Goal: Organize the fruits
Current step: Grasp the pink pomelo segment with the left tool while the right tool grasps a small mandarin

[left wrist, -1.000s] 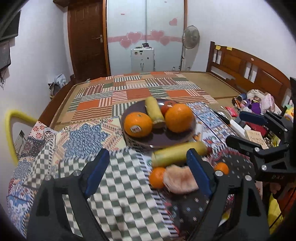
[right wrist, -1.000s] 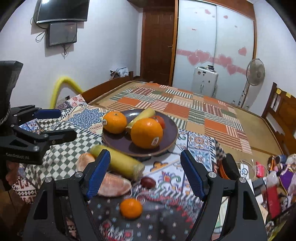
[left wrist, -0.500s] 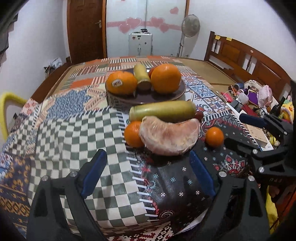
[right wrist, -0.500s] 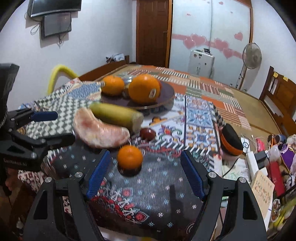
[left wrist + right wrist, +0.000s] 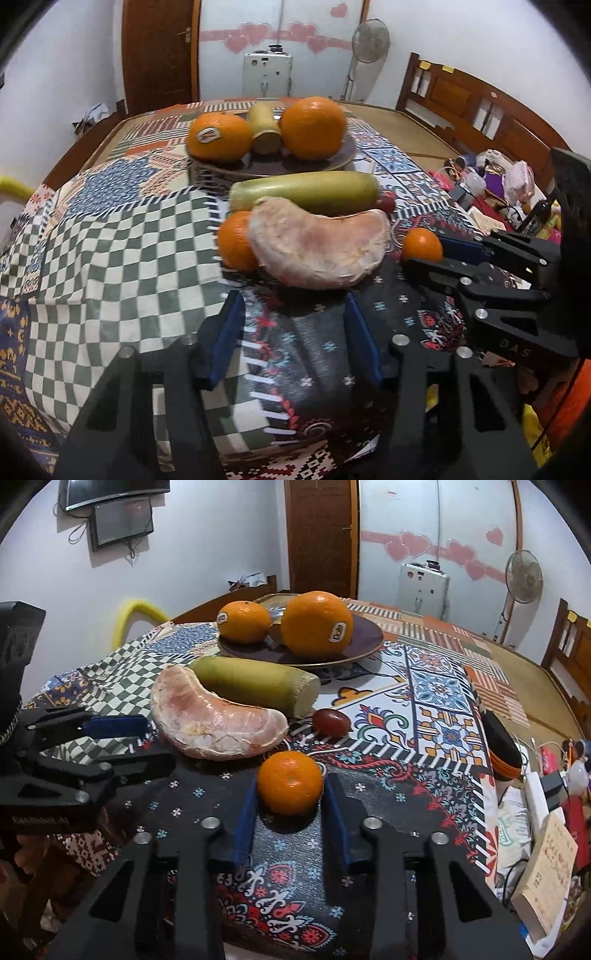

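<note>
The right gripper [image 5: 290,806] brackets a small mandarin [image 5: 290,782] lying on the cloth, jaws nearly touching its sides but not visibly clamped, presumably to lift it. The left gripper [image 5: 291,332] hangs apart, empty, lined up with the peeled pomelo segment [image 5: 319,245] just ahead. Beyond waits the dark plate [image 5: 365,644].

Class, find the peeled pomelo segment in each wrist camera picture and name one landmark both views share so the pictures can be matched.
Left wrist view: the pomelo segment lies at centre, just beyond the left gripper, in front of the long green fruit.
Right wrist view: the pomelo segment lies left of centre, behind and left of the small mandarin.
Shared landmark: the brown plate holding two oranges.
</note>
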A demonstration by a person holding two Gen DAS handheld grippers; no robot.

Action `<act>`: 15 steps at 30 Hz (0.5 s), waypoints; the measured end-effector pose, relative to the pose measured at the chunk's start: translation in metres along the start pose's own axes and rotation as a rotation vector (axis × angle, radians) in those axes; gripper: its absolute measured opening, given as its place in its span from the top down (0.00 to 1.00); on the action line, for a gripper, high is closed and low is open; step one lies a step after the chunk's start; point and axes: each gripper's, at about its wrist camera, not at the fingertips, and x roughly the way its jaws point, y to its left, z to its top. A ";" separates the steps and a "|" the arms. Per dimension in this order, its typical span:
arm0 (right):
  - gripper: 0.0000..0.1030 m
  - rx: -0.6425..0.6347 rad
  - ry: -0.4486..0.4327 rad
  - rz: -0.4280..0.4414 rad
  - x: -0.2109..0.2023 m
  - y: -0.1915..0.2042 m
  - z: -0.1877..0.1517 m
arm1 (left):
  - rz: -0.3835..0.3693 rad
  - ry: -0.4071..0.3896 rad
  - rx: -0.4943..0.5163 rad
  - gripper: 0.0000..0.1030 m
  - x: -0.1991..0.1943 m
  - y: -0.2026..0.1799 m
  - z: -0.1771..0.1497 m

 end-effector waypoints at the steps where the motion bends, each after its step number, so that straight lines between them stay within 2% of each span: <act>1: 0.69 -0.003 -0.003 -0.002 -0.001 0.000 0.000 | -0.006 -0.002 0.003 0.47 0.000 -0.002 0.001; 6: 0.69 0.011 -0.014 -0.018 -0.005 -0.010 0.000 | -0.020 -0.009 0.014 0.47 0.007 -0.011 0.006; 9: 0.69 0.018 -0.021 -0.026 -0.008 -0.016 0.000 | -0.005 -0.014 0.038 0.47 0.011 -0.017 0.009; 15: 0.69 0.019 -0.018 -0.030 -0.006 -0.019 0.001 | -0.014 -0.016 0.014 0.47 0.016 -0.018 0.015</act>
